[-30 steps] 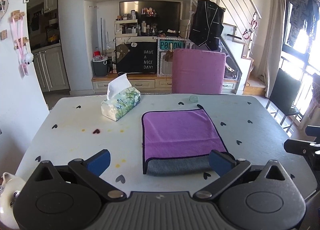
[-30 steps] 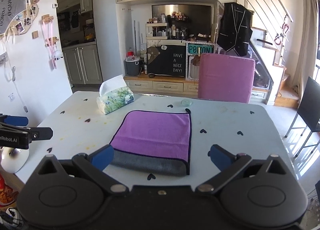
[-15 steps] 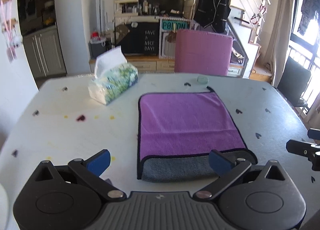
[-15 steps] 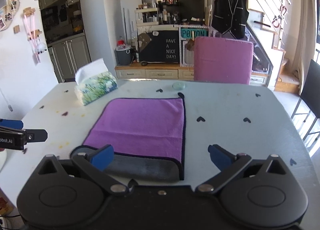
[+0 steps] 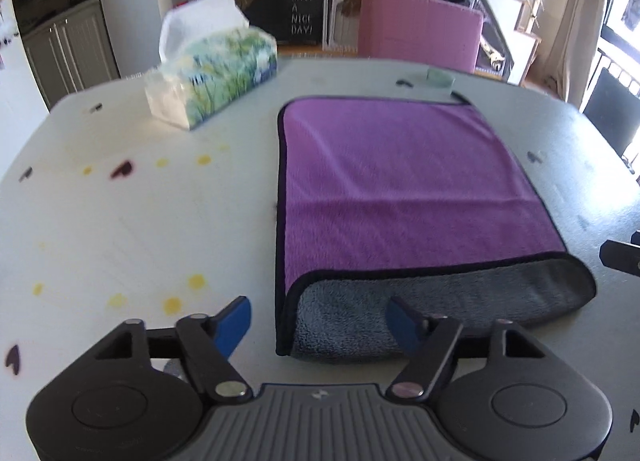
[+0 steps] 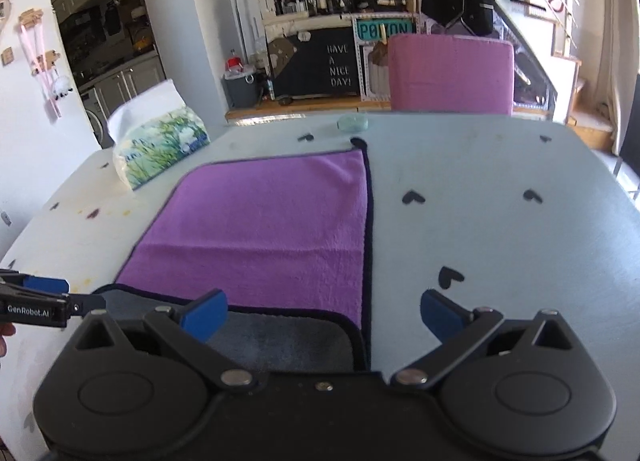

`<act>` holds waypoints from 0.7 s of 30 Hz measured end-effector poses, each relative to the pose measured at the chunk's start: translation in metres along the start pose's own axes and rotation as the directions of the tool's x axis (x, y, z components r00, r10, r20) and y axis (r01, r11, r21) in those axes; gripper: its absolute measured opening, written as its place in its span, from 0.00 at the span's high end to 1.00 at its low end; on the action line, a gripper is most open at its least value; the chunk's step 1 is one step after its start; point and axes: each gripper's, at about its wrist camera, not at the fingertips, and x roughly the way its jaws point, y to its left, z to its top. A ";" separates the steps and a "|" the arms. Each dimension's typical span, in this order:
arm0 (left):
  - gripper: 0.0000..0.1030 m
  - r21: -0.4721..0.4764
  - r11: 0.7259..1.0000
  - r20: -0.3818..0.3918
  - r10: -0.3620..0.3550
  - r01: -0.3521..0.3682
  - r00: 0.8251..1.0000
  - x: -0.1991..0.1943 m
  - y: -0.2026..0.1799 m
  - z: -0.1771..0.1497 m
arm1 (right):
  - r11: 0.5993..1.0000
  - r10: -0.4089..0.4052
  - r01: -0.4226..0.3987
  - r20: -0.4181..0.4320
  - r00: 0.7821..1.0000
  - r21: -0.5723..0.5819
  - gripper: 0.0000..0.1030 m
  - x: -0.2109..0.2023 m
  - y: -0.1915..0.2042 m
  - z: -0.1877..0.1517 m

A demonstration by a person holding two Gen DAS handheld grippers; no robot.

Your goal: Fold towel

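Note:
A purple towel (image 5: 400, 181) with a grey underside lies flat on the white table (image 5: 120, 221); its near edge is folded up, showing a grey strip (image 5: 440, 301). It also shows in the right wrist view (image 6: 272, 229). My left gripper (image 5: 320, 321) is open, low over the towel's near left corner, one finger on each side of the edge. My right gripper (image 6: 324, 311) is open over the near right corner. The left gripper's fingers (image 6: 44, 285) show at the left of the right wrist view.
A tissue box (image 5: 212, 73) stands at the back left of the table. A small pale green disc (image 6: 352, 123) lies beyond the towel's far edge. A pink chair (image 6: 450, 73) stands behind the table. Heart stickers and coloured spots mark the tabletop.
Both grippers have moved forward and down toward the towel's near edge; the left jaws have narrowed somewhat. The towel has not moved.

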 end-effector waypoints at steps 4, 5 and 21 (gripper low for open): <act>0.44 -0.033 0.999 -0.039 -0.005 0.004 0.999 0.017 0.008 0.001 | 1.000 0.024 -0.024 -0.036 0.999 0.015 0.00 0.019 -0.007 -0.001; 0.45 -0.039 0.999 -0.047 -0.007 0.005 0.999 0.019 0.009 0.001 | 1.000 0.026 -0.026 -0.042 0.999 0.009 0.01 0.023 -0.008 -0.002; 0.76 -0.072 0.996 -0.067 -0.050 0.045 0.996 0.020 0.016 0.003 | 0.988 0.145 -0.135 -0.150 0.978 0.074 0.50 0.053 -0.023 -0.008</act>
